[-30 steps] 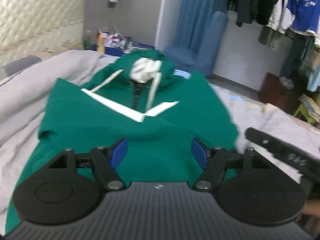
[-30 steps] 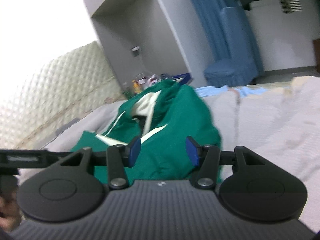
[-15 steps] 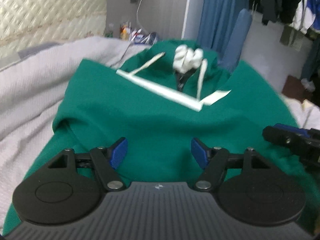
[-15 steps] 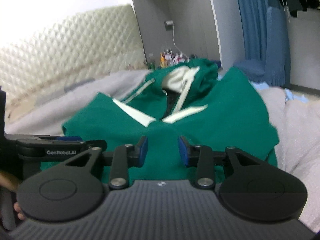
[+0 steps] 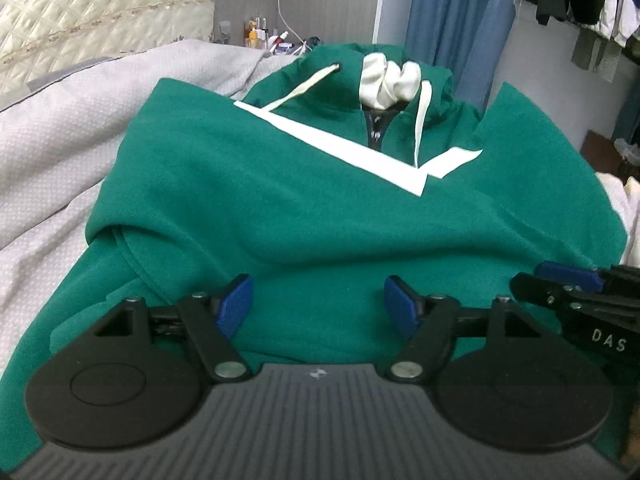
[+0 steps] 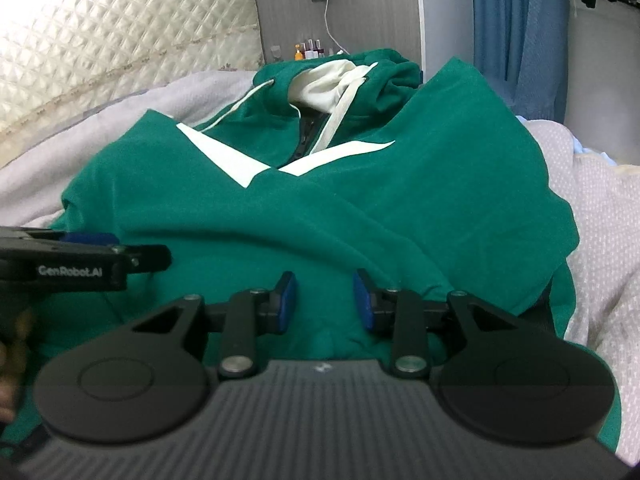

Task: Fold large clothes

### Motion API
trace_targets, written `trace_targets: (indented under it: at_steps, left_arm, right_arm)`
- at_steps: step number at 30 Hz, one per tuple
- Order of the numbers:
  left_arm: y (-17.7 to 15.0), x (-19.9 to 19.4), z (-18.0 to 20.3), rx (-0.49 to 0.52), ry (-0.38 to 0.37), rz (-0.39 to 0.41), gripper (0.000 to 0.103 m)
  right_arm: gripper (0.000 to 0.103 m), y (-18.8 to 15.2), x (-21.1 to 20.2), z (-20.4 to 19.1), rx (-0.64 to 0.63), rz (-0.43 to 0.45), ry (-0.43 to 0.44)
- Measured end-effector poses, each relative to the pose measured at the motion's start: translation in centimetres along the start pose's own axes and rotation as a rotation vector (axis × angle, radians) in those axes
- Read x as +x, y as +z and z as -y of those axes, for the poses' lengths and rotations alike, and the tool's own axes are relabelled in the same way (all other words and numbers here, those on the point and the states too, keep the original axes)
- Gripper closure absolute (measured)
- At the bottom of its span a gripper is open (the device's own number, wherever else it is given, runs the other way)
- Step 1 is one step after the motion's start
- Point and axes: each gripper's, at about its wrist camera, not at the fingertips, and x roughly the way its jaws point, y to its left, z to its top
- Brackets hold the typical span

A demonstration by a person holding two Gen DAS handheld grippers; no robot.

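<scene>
Green hoodie (image 5: 256, 200) lies front-up on a grey bedspread (image 5: 52, 140): white V-stripe across chest, cream hood lining, cream drawstrings, sleeves folded in over the body. Left gripper (image 5: 318, 304) over the hem, jaws spread wide, nothing between them. Right gripper (image 6: 323, 300) over the hem beside it, jaws narrower, just been closing, pads clear of the fabric.
</scene>
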Motion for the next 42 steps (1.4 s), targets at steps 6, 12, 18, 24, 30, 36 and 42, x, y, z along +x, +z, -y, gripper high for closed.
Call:
trace_targets:
  at_steps: [6, 12, 18, 24, 30, 36, 42]
  left_arm:
    - [0.4, -3.3, 0.2, -0.048, -0.055, 0.029, 0.026]
    - [1.2, -7.7, 0.4, -0.074, -0.097, 0.099, 0.025]
    - [0.3, -12.2, 1.2, -0.049, -0.084, 0.132, 0.024]
    - [-0.6, -15.9, 3.2, 0.009, -0.083, 0.171, 0.024]
    - [-1.6, -17.8, 4.3, 0.034, -0.08, 0.2, 0.023]
    - [2.3, -14.2, 3.2, 0.011, -0.111, 0.171, 0.023]
    - [11.0, -4.2, 0.3, -0.124, -0.188, 0.163, 0.021]
  right_arm:
    - [0.068, 1.0, -1.6, 0.1, 0.046, 0.038, 0.031]
    - [0.066, 2.5, -4.7, 0.1, 0.095, 0.094, 0.054]
    - [0.066, 3.0, -7.3, -1.0, 0.088, 0.118, 0.045]
    - [0.066, 2.7, -11.3, -2.0, 0.05, 0.157, 0.05]
    - [0.066, 2.5, -13.7, -1.8, 0.052, 0.188, 0.047]
    - [0.066, 6.3, -12.2, 0.1, 0.073, 0.161, 0.072]
    - [0.066, 15.2, -3.7, 2.5, -0.032, 0.192, 0.051]
